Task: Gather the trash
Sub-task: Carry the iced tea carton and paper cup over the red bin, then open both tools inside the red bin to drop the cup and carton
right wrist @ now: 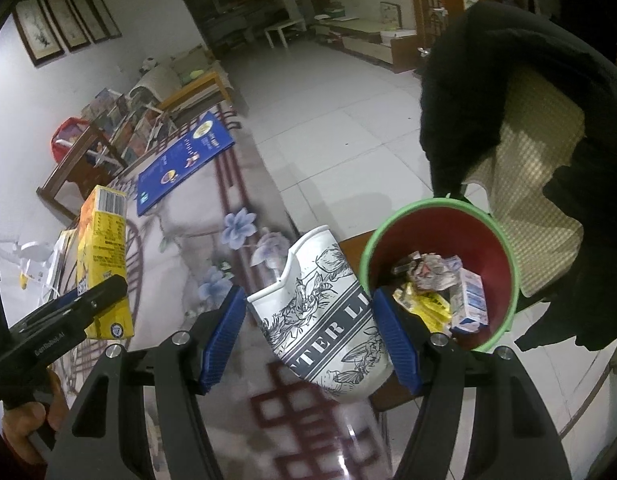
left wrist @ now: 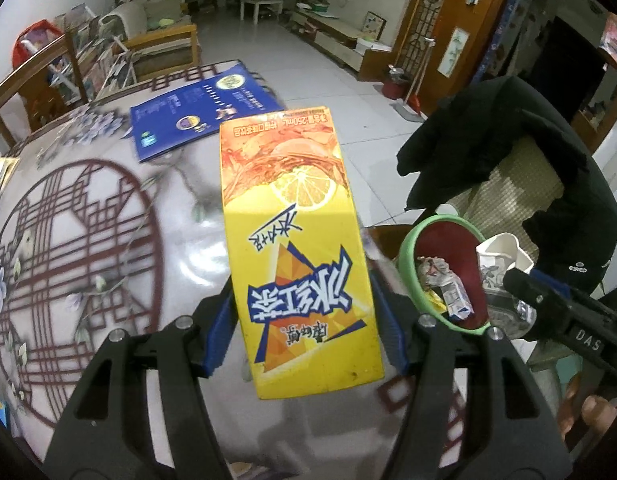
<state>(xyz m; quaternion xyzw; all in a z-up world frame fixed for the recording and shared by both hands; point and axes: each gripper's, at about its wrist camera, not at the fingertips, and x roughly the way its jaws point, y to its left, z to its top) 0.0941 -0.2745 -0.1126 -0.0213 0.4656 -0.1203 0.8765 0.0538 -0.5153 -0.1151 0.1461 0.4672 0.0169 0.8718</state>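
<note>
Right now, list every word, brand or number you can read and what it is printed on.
"冰红茶": yellow drink carton, upside down in the left wrist view.
"250mL": same carton, far end.
"TER LI": crushed paper cup; the rest is hidden.
"DAS": right gripper body.
"GenRobot.AI": left gripper body.
Blue booklet, carton barcode panel and the bin trash: too blurred to read.

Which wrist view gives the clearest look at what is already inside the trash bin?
The right wrist view: the bin opens toward the camera, showing crumpled paper, a yellow wrapper and a small carton. In the left wrist view the bin sits at the edge, with the paper cup across part of its opening.
</note>
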